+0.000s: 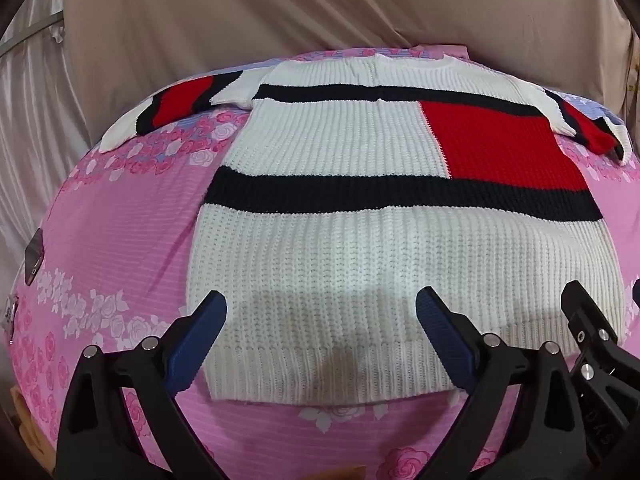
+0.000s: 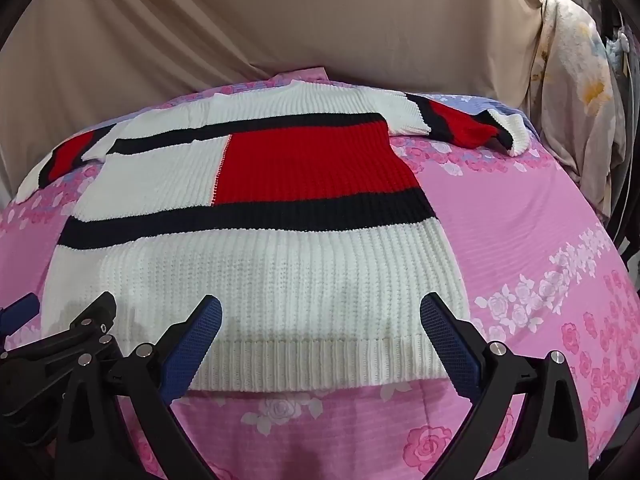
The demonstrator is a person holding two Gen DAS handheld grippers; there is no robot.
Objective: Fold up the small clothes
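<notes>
Left gripper point(image 1: 322, 312) and right gripper point(image 2: 320, 316), jaws spread wide and empty, above the hem of the flat knit sweater point(image 1: 360, 240)

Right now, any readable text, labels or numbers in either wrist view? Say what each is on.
"DAS": embossed on the black body of the right gripper, seen in the left wrist view; faint, my best reading.
Small white tag at the left edge of the pink floral bedspread: print too small to read.
Knit sweater: no text.
</notes>
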